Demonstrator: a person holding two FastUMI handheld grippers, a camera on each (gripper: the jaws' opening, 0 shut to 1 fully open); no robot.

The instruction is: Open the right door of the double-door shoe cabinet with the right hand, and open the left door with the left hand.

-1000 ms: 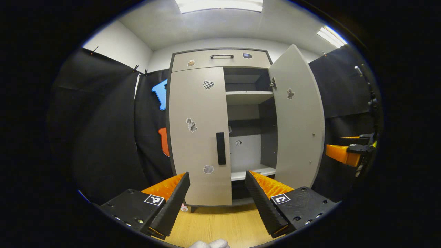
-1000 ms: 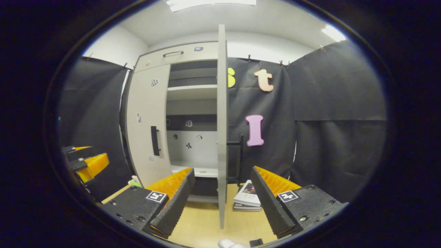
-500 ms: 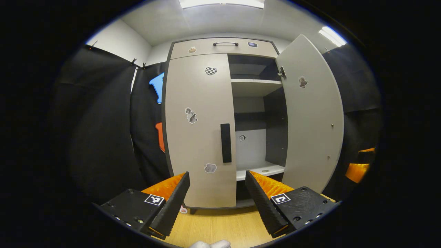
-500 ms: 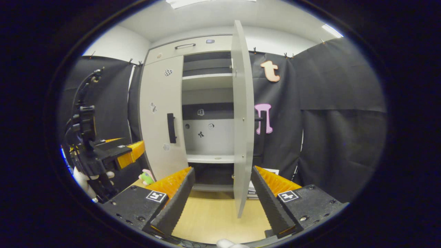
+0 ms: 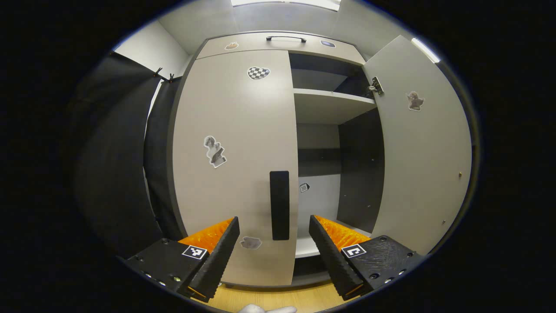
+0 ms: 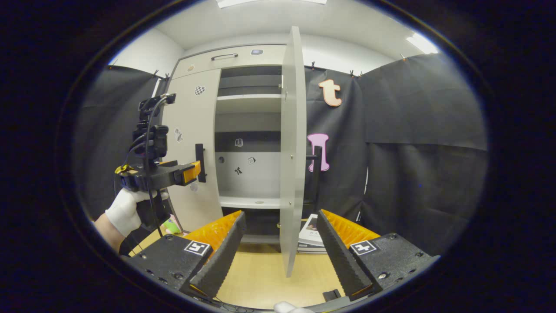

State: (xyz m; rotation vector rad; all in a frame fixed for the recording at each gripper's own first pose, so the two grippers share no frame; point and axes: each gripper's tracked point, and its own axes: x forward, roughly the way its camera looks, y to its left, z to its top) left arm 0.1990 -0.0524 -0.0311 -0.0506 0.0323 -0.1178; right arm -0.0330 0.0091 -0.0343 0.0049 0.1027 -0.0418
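Observation:
The grey shoe cabinet's left door (image 5: pixel 234 152) is closed, with a black vertical handle (image 5: pixel 279 205) near its inner edge. My left gripper (image 5: pixel 273 228) is open, its fingers standing either side of that handle and a little short of it. The right door (image 5: pixel 423 161) stands swung wide open, showing shelves (image 5: pixel 330 104) inside. In the right gripper view that door (image 6: pixel 291 148) is edge-on ahead of my open right gripper (image 6: pixel 280 228), which holds nothing. The left gripper (image 6: pixel 193 170), held by a gloved hand (image 6: pixel 124 208), sits close to the left door's handle (image 6: pixel 200 163).
Stickers dot both doors. A top drawer (image 5: pixel 278 41) with a black handle runs above the doors. A stack of books (image 6: pixel 310 239) lies on the wooden floor (image 6: pixel 256 278) beside the cabinet. Black cloth walls enclose both sides.
My left gripper has moved forward toward the left door, so its handle now sits between the fingers. The right gripper has drawn slightly back from the open right door.

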